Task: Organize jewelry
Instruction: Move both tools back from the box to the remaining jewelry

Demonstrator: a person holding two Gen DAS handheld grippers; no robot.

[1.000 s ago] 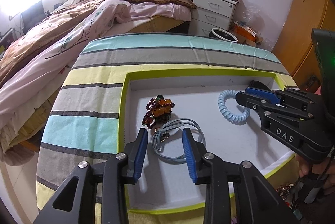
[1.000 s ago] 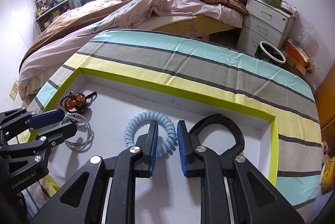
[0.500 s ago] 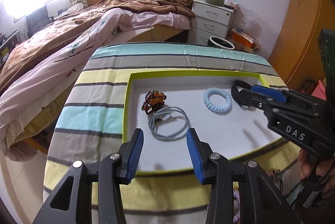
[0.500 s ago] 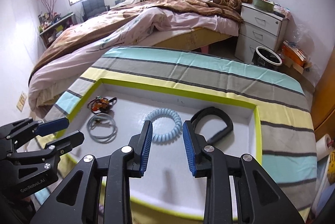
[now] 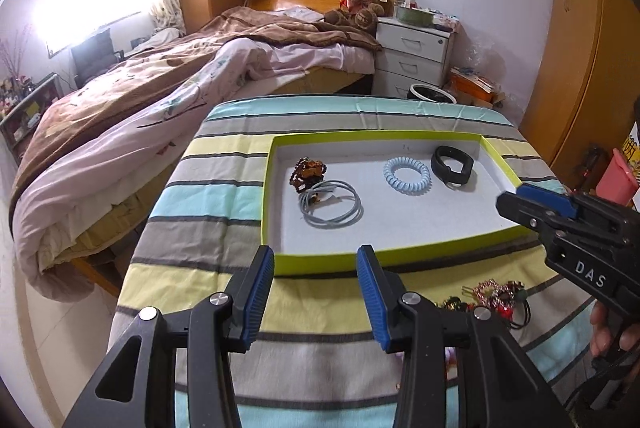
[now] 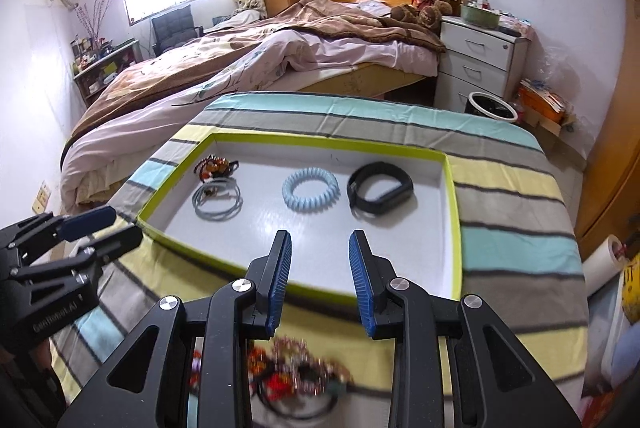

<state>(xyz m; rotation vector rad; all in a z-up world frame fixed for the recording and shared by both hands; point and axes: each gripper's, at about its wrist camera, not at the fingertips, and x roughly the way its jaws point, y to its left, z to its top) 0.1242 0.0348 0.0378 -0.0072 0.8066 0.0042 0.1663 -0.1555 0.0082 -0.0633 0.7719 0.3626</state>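
Observation:
A shallow white tray with a lime-green rim lies on the striped tablecloth. In it rest an amber bead bracelet, a grey cord loop, a pale blue spiral hair tie and a black band. My left gripper stands open and empty over the cloth in front of the tray. My right gripper is open and empty too, above the tray's near rim. A heap of loose jewelry lies on the cloth close to me.
A bed with a rumpled quilt runs along the left and behind the table. A white drawer unit and a white bin stand at the back right, with a wooden wardrobe on the right. A hand holds the right gripper.
Both grippers have drawn back and up out of the tray toward me, and their jaws have widened. The cord loop and the blue hair tie now lie free in the tray.

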